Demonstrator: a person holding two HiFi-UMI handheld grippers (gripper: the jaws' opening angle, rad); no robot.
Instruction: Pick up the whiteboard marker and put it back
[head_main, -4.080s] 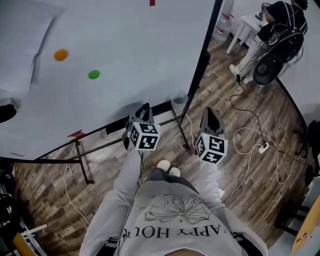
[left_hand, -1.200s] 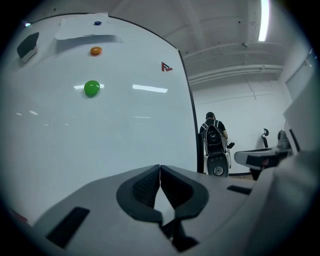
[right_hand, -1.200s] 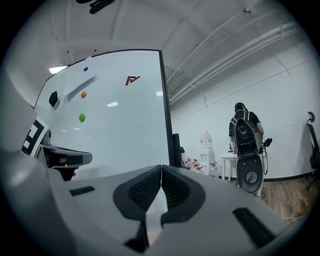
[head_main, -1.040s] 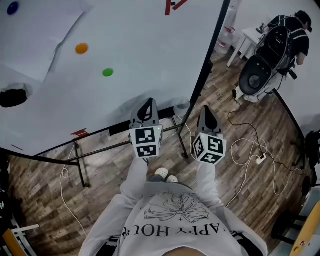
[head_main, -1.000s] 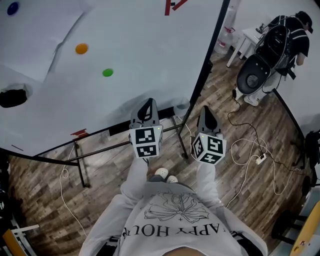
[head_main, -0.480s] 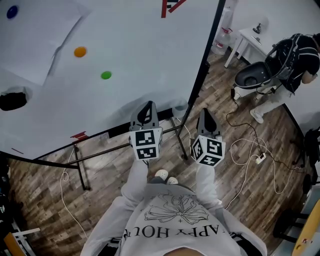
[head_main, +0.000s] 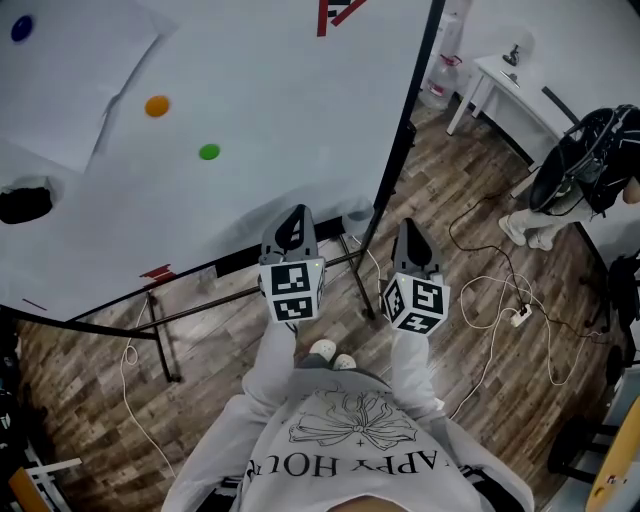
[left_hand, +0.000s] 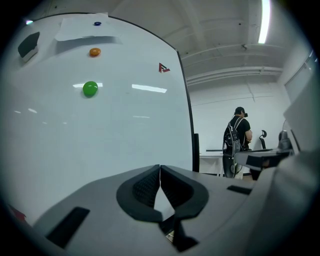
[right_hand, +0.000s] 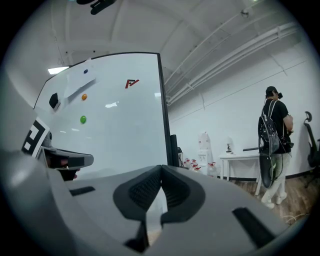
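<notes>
Where I stand: facing a whiteboard (head_main: 260, 110) on a wood floor (head_main: 470, 200), with both tools held out side by side at waist height.
Left gripper (head_main: 292, 222): my jaws are pressed together with nothing between them, and they point at the board.
Right gripper (head_main: 409, 235): my jaws here are closed as well and hold nothing. They point past the board's black right edge.
On the board: a green magnet (head_main: 208, 152), an orange magnet (head_main: 156, 105) and a black eraser (head_main: 22, 203) far to the left.
The marker: I cannot pick it out for certain in any view. A small red thing (head_main: 155, 270) sits at the board's lower edge, well to the left of my left gripper. It may be the marker, but it is too small to tell.
How far along: neither tool carries a marker. If the red thing is the marker, it lies where a marker is kept. That fits a marker waiting at the board to be lifted, and equally one already set back there. These pictures do not settle which.
Behind me: a person (right_hand: 274, 135) with a backpack stands near a white table and takes no part.
</notes>
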